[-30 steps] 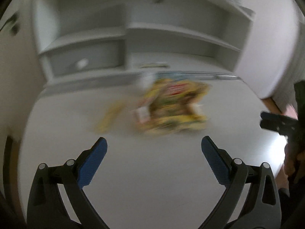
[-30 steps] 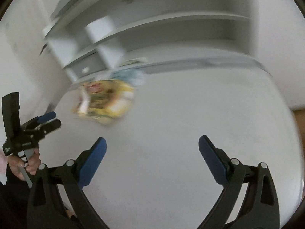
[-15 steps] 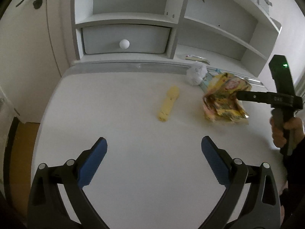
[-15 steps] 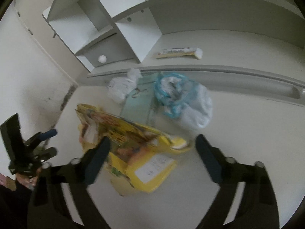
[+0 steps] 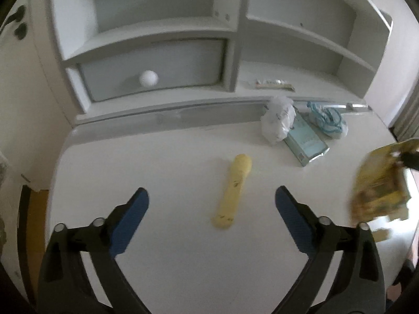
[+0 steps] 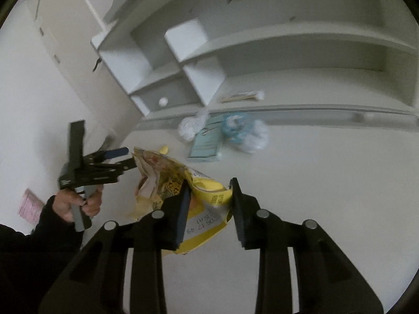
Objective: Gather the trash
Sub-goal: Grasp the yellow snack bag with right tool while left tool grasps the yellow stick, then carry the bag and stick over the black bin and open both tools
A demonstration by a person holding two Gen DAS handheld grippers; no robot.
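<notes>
Gripping one crumpled yellow snack bag (image 6: 183,183) in my right gripper (image 6: 209,206), I have the jaws clamped on its printed end above the white desk (image 6: 314,183). My left gripper (image 5: 212,209) hangs over the desk with jaws wide apart, one yellow wrapper (image 5: 233,191) lying between them. Behind it I count three more pieces near the shelf unit (image 5: 235,52): one white crumpled bag (image 5: 277,123), one flat teal packet (image 5: 306,141), one blue-and-white wad (image 5: 330,123). One thin packet (image 5: 275,84) lies in the lowest shelf compartment.
</notes>
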